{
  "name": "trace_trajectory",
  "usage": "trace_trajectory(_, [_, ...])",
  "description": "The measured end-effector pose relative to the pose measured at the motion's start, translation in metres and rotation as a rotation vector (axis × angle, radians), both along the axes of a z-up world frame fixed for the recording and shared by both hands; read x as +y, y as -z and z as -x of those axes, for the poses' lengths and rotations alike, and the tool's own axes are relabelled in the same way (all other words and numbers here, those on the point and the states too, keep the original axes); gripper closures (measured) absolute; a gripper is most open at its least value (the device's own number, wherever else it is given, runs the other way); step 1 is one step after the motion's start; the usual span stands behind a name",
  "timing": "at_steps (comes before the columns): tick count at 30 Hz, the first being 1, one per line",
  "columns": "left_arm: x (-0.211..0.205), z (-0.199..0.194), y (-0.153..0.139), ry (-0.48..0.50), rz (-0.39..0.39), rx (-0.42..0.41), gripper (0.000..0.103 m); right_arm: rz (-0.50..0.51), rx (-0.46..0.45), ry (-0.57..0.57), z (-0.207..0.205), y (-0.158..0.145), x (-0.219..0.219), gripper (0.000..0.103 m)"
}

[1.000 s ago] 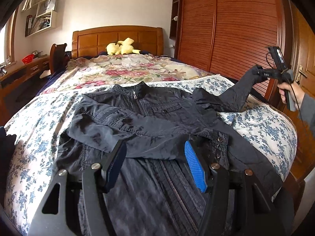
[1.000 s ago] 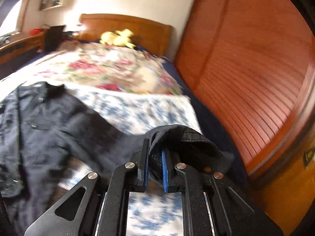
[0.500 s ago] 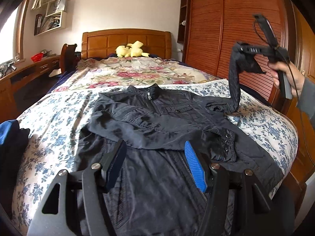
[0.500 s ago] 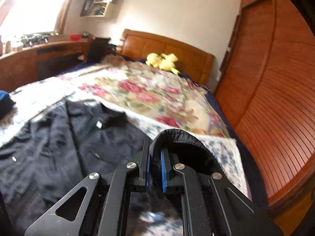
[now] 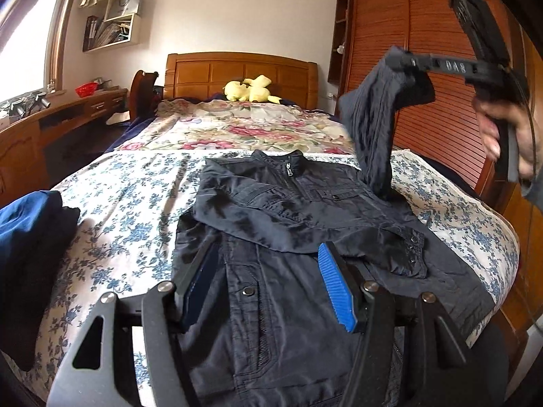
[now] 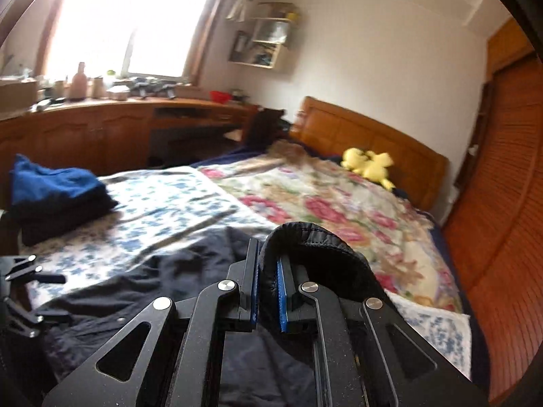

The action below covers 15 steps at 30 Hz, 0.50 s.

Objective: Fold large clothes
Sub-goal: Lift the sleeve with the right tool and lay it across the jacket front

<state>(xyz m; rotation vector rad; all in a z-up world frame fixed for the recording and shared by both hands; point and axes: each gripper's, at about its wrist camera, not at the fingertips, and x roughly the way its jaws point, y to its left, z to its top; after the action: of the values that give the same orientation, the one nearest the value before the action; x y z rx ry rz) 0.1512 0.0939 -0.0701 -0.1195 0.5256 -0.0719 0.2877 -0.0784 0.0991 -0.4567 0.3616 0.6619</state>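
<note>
Jackets: one dark jacket lies front-up on the bed, collar toward the headboard, zip closed at the neck.
Sleeves: two. One sleeve is folded across the chest, its buttoned cuff resting near the jacket's right side. The other sleeve is lifted off the bed and hangs down to the shoulder.
Grippers: two.
Left gripper: fingers wide apart, holding nothing, hovering just above the lower front of the jacket; the folded sleeve's cuff lies just beyond the blue pad.
Right gripper: pressed together on the cuff end of the raised sleeve, the fabric bunching in a hump over the tips. From the left wrist view it is held high on the right, above the bed, in the person's hand.
Writing: pale raised characters on the right gripper's arm, too blurred to read for sure.
Folded clothes: one pile, blue on top and dark below, at the bed's left edge, well apart from the jacket.
Soft toys: one yellow toy against the headboard.
Bed covers: two, a blue-flowered sheet under the jacket and a rose-patterned quilt beyond it.
Wall shelves: one unit above the desk.
Wardrobe: slatted wooden doors along the right side.
</note>
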Motion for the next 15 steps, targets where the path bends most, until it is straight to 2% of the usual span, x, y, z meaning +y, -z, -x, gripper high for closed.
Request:
trace_trajectory(4, [0.003,0.002,0.001,-0.004,0.002,-0.001,0.042,0.023,0.066,-0.033,0.008,0.027,0.011,0.097])
trace_trajectory(10, [0.001,0.0,0.001,0.0,-0.003,-0.002,0.042,0.084,0.169,-0.02,0.012,0.074,0.005,0.097])
trace_trajectory(15, [-0.005,-0.002,0.002,0.005,-0.012,0.004,0.042,0.095,0.22,-0.018,0.02,0.093,-0.003,0.097])
